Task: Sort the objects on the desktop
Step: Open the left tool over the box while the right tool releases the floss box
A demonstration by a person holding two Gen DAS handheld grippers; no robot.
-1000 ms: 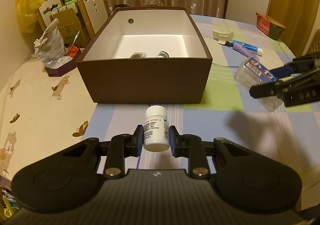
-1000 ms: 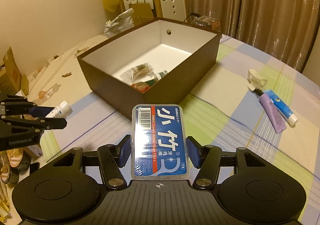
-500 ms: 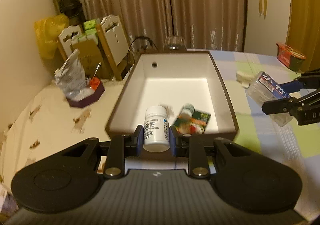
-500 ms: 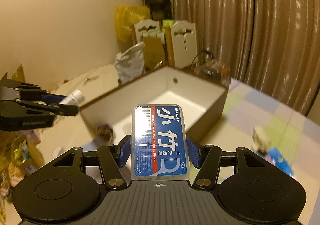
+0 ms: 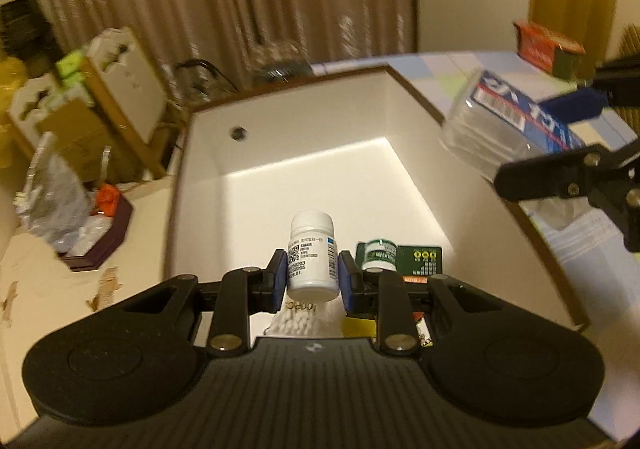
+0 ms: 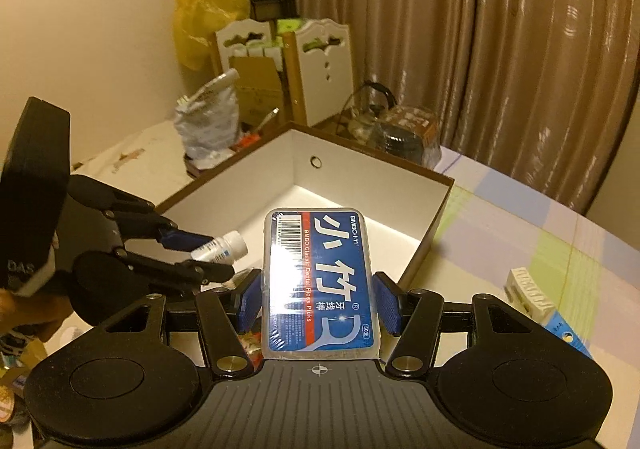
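Right wrist: right gripper point(image 6: 316, 301) fingers clamp "BMBO" floss box point(image 6: 320, 281); left gripper point(image 5: 313, 281) fingers clamp pill bottle point(image 5: 313, 255)

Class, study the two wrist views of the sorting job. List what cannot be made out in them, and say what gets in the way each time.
- Left wrist view: items on the brown box floor nearest the camera, hidden behind the left gripper and its white pill bottle.
- Left wrist view: floss pick box label, blurred; the right gripper is cut off by the edge.
- Right wrist view: pill bottle label, too small.
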